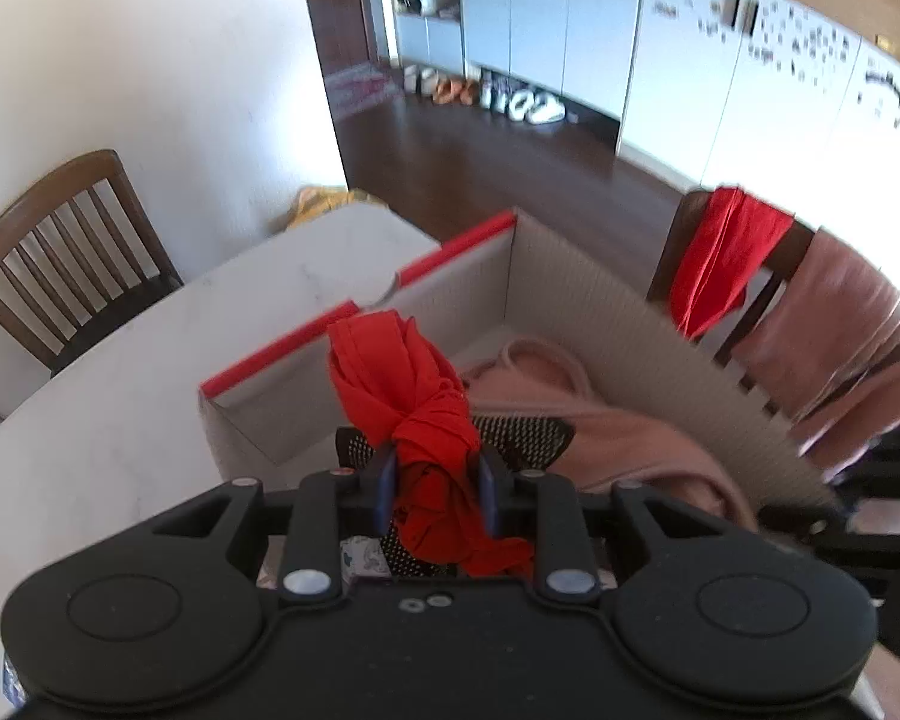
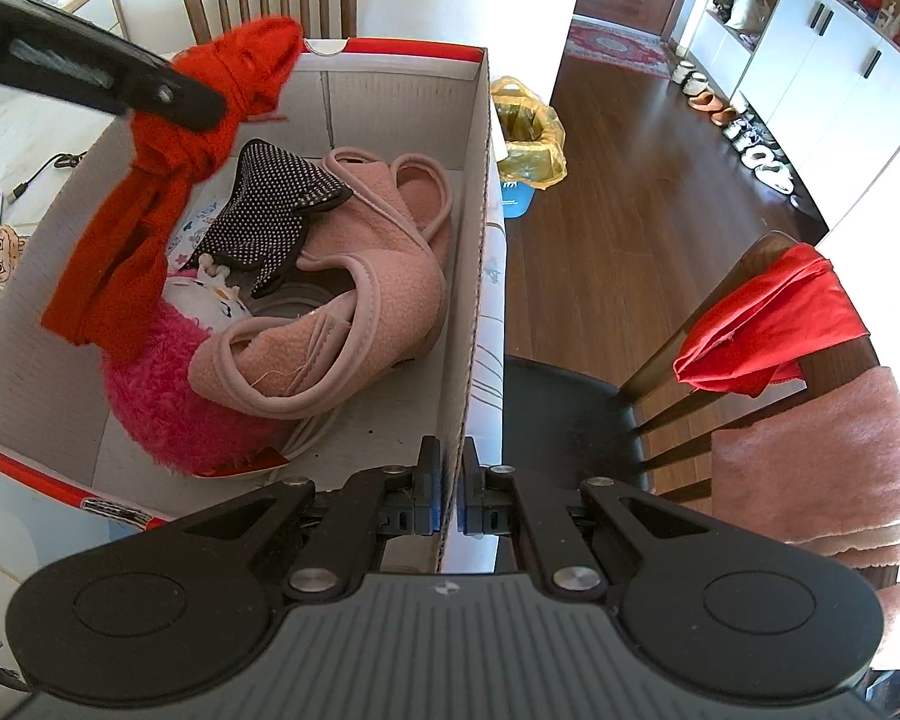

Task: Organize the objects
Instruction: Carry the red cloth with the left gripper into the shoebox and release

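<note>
**Red cloth over the box, wall pinned steady**

Nearest my left lens, the left gripper (image 1: 438,489) has its jaws clamped on the red cloth (image 1: 414,384), bunched into a thick knot between the pads. I took it at the bunched middle, I judge, so the loose ends hang free and it can drop as one bundle. From the right wrist view the same cloth (image 2: 150,198) dangles from the left gripper (image 2: 210,105) above the near-left part of the cardboard box (image 2: 474,240), clear of the contents and not yet touching them.

Under it lie the things already put away: a pink fleece garment (image 2: 354,312), a black studded piece (image 2: 276,210) resting on top of it, and a bright pink fluffy toy (image 2: 168,396) against the near wall. The cloth looks set to land on the toy and the printed fabric beside it.

My right gripper (image 2: 447,492) has its jaws together on the box's right wall, one pad inside and one outside. That hold, I judge, keeps the light box from sliding on the tabletop (image 1: 120,372) while the other hand loads it.

Outside the box, a wooden chair (image 2: 678,360) just beside the held wall carries a second red cloth (image 2: 768,318) and a pink towel (image 2: 810,462) over its back, likely next to be sorted. A bin with a yellow bag (image 2: 531,138) stands on the floor beyond.
</note>
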`<state>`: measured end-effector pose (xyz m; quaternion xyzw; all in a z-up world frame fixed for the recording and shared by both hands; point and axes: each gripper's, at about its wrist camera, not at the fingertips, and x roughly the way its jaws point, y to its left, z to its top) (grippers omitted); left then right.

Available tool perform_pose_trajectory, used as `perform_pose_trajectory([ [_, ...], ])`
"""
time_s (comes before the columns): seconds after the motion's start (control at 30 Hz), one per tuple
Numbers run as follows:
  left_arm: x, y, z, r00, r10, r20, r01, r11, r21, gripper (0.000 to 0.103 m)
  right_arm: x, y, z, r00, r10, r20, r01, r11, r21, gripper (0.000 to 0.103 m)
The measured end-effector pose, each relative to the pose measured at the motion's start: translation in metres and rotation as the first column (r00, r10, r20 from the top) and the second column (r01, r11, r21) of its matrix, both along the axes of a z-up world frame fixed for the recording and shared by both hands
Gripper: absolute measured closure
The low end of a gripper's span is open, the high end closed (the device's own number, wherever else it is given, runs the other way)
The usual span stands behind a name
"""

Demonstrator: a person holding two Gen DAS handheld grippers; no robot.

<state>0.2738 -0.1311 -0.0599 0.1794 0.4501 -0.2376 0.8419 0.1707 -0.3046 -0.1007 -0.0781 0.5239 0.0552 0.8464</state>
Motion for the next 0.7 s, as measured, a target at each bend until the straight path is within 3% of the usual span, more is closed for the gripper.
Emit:
perform_pose_trajectory([
  [0.37, 0.007, -0.023, -0.032, 0.997, -0.062, -0.054, 0.070, 0.986, 0.150, 0.076, 0.000, 0.002, 0.000, 1.000, -0.003, -0.004, 0.003, 1.000, 0.008, 0.098],
  [0.57, 0.007, -0.025, -0.037, 0.996, -0.058, -0.066, 0.068, 0.984, 0.167, 0.071, 0.000, 0.002, 0.000, 1.000, -0.005, -0.007, 0.005, 1.000, 0.010, 0.098],
  [0.7, 0.007, -0.019, -0.032, 0.998, -0.035, -0.057, 0.042, 0.990, 0.135, 0.063, 0.000, 0.001, 0.000, 1.000, -0.005, -0.006, 0.005, 1.000, 0.010, 0.098],
])
